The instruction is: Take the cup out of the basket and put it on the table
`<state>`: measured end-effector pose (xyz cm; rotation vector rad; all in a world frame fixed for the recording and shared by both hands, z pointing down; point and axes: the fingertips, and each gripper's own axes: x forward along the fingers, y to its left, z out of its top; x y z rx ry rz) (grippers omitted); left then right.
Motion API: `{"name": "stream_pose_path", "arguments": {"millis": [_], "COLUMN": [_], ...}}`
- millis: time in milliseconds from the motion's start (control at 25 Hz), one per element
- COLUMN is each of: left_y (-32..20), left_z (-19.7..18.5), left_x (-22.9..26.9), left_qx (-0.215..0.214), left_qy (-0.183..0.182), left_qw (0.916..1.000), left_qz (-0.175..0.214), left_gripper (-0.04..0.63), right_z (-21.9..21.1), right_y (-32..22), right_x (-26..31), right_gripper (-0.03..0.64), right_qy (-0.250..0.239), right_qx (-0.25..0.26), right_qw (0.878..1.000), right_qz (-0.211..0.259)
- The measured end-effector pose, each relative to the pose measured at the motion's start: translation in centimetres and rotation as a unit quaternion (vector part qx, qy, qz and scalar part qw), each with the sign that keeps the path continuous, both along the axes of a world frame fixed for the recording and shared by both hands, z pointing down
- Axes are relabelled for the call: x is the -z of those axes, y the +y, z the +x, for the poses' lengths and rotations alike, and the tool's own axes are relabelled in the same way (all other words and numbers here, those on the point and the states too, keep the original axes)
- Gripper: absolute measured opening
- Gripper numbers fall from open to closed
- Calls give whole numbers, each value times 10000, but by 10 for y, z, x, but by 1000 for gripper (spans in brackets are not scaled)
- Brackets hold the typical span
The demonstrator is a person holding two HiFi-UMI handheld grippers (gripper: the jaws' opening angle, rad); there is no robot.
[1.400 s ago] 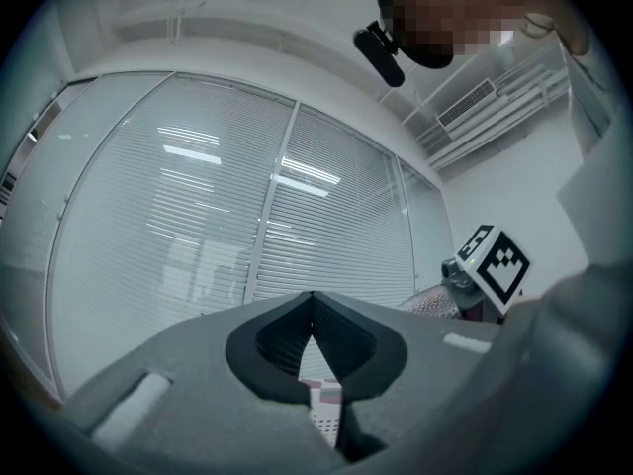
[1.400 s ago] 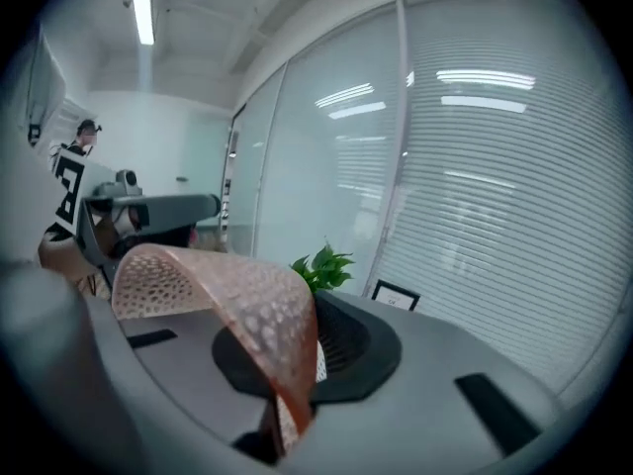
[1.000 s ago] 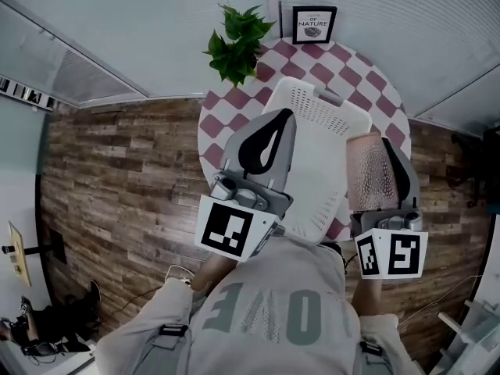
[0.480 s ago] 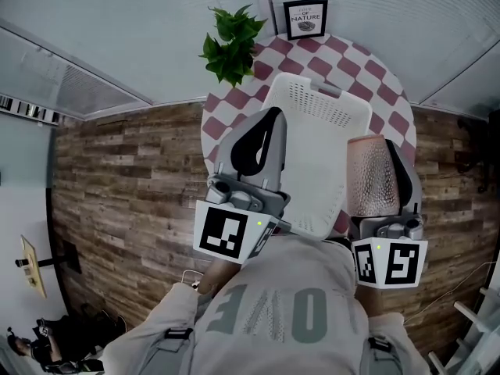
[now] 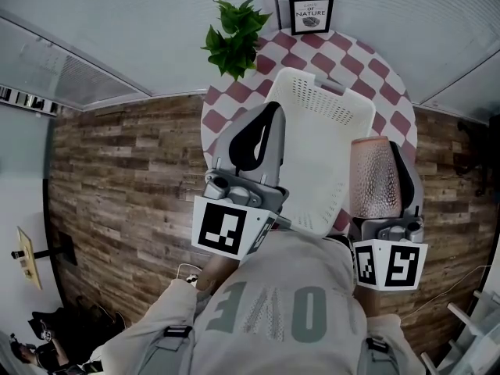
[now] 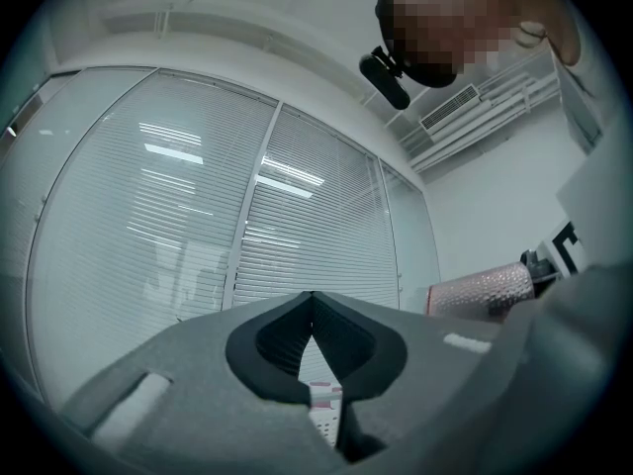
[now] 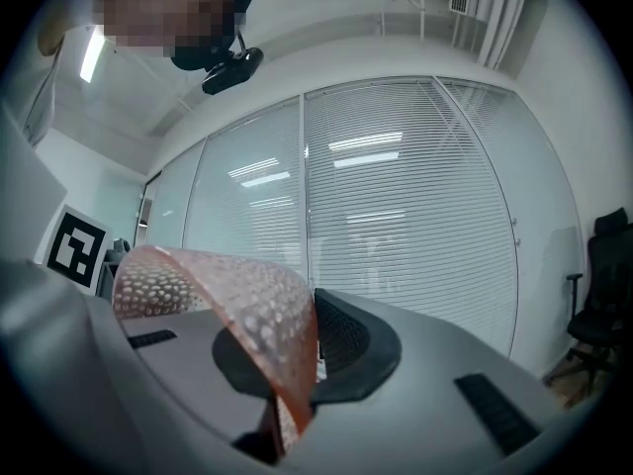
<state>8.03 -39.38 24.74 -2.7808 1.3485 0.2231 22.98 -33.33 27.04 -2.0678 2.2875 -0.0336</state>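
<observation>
A pink dimpled cup (image 5: 376, 178) is held up at the right of the head view, beside the white perforated basket (image 5: 324, 151). My right gripper (image 5: 395, 156) is shut on the cup's wall, with one jaw inside the cup (image 7: 232, 310) and one outside. The right gripper (image 7: 303, 310) points toward the window blinds. My left gripper (image 5: 273, 109) hovers over the basket's left edge, shut, with nothing between its tips (image 6: 313, 300). The cup (image 6: 482, 298) shows at the right of the left gripper view.
The basket stands on a round table (image 5: 367, 67) with a pink and white checked cloth. A potted plant (image 5: 234, 37) and a framed picture (image 5: 311, 14) stand at the table's far edge. Wood-plank floor (image 5: 125, 178) surrounds the table.
Both grippers and the cup keep nearly the same pose; the view has only shifted slightly. The right gripper stays shut on the cup.
</observation>
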Motion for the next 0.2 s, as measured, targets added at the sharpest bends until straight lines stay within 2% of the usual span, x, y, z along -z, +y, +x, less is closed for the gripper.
{"name": "stream_pose_path", "arguments": {"millis": [200], "left_y": [-2], "left_z": [-3], "left_x": [-1], "left_qx": [27], "left_qy": [9], "left_qw": [10000], "left_qz": [-1], "left_gripper": [5], "right_z": [-1], "right_y": [-1], "right_x": [-3], "right_gripper": [28], "right_qy": [2], "right_qx": [-43], "right_qw": [10000], "right_qz": [-57]}}
